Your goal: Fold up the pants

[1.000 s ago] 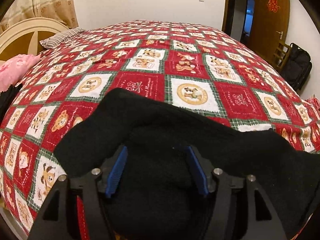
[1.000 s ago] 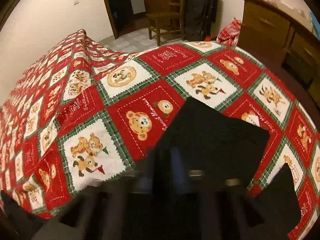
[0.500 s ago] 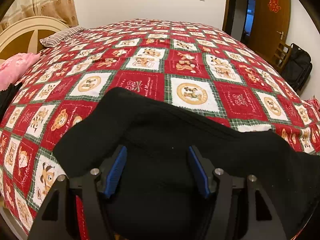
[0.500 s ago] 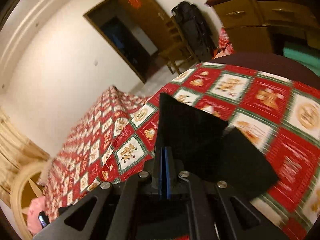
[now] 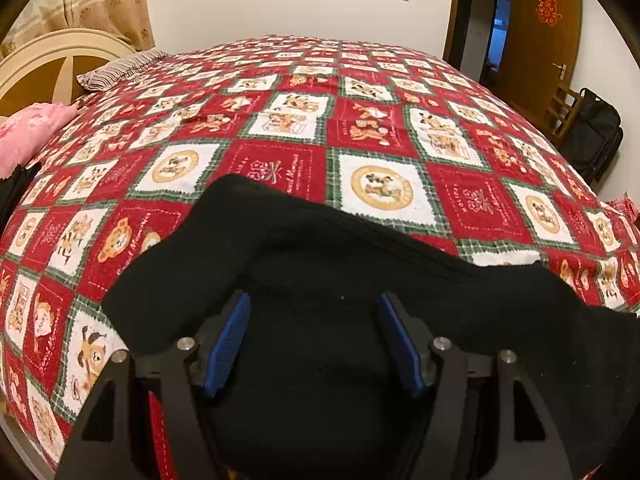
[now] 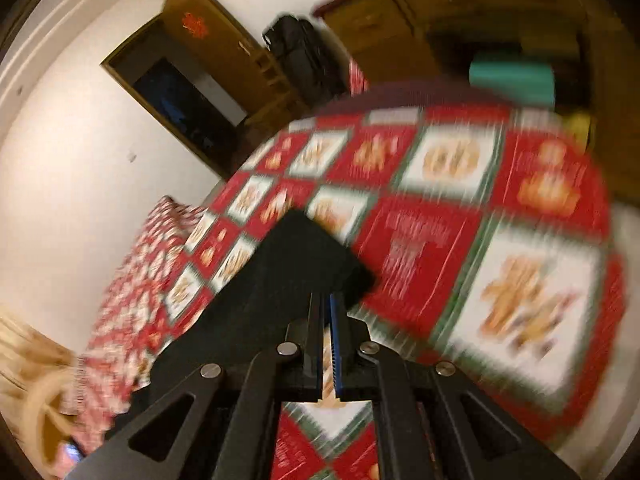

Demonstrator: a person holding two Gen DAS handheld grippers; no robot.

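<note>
Black pants [image 5: 320,248] lie spread on the red patchwork quilt [image 5: 280,168] at the bed's near edge. My left gripper [image 5: 314,300] hovers over their wide part; its jaws are opening, and the blue pads [image 5: 228,340] stand apart from the cloth under them. In the blurred right wrist view my right gripper [image 6: 326,300] is shut on an end of the black pants [image 6: 292,264], which is raised above the quilt [image 6: 432,248] and trails away to the left.
A pink pillow [image 5: 28,132], a striped pillow [image 5: 120,70] and a cream headboard [image 5: 52,64] are at the left. A wooden chair [image 5: 564,108] and black bag [image 5: 596,140] stand by the door. A wooden dresser [image 6: 400,20] is beyond the bed's foot.
My right gripper has swung across the bed with the pants end and rolled, and its view is now blurred. The left jaws stand a little wider; that hand stayed in place.
</note>
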